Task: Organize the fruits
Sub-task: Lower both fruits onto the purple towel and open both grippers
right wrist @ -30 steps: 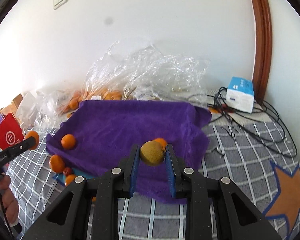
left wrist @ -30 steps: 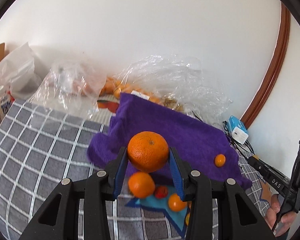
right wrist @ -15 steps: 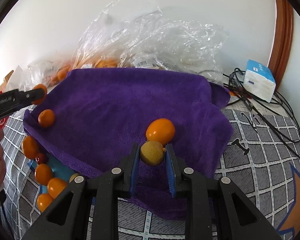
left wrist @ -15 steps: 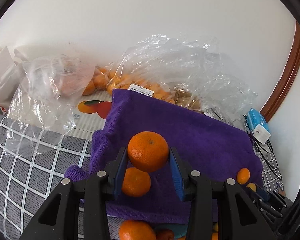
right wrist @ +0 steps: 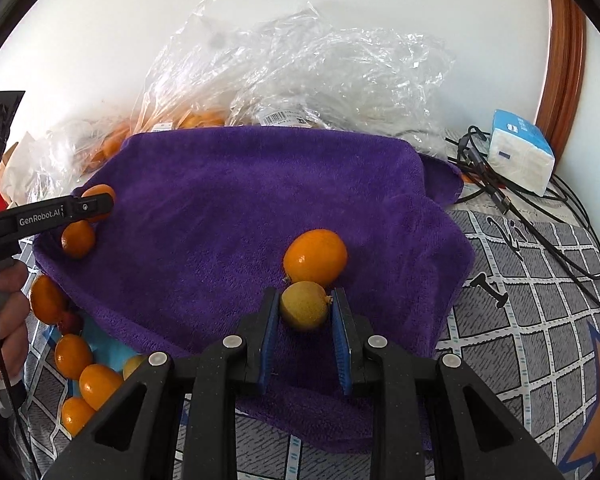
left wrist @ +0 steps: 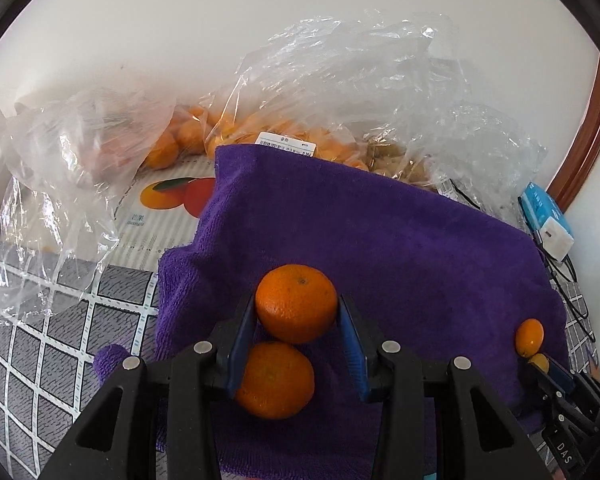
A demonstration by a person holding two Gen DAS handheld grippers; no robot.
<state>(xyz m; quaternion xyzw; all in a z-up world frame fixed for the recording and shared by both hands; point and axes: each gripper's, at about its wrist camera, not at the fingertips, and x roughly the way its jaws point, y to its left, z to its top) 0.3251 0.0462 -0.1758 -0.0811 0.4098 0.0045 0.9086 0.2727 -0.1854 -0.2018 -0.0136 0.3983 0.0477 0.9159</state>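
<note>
My left gripper (left wrist: 298,316) is shut on a large orange (left wrist: 296,302) and holds it just above the purple towel (left wrist: 380,240), over a second orange (left wrist: 276,380) that lies on the towel. My right gripper (right wrist: 305,314) is shut on a small yellow-green fruit (right wrist: 304,306) low over the towel (right wrist: 240,208), right beside a small orange kumquat (right wrist: 315,258) lying there. The left gripper (right wrist: 80,206) shows at the left of the right wrist view. The right gripper shows at the lower right of the left wrist view (left wrist: 552,376).
Several oranges (right wrist: 76,360) lie on a blue star patch off the towel's left edge. Clear plastic bags of fruit (left wrist: 300,128) stand behind the towel by the wall. A tissue pack (right wrist: 520,152) and black cables (right wrist: 512,204) lie at the right.
Both grippers have moved forward and lower over the towel with their fruits. The orange below the left gripper and the kumquat by the right gripper now sit closer.
</note>
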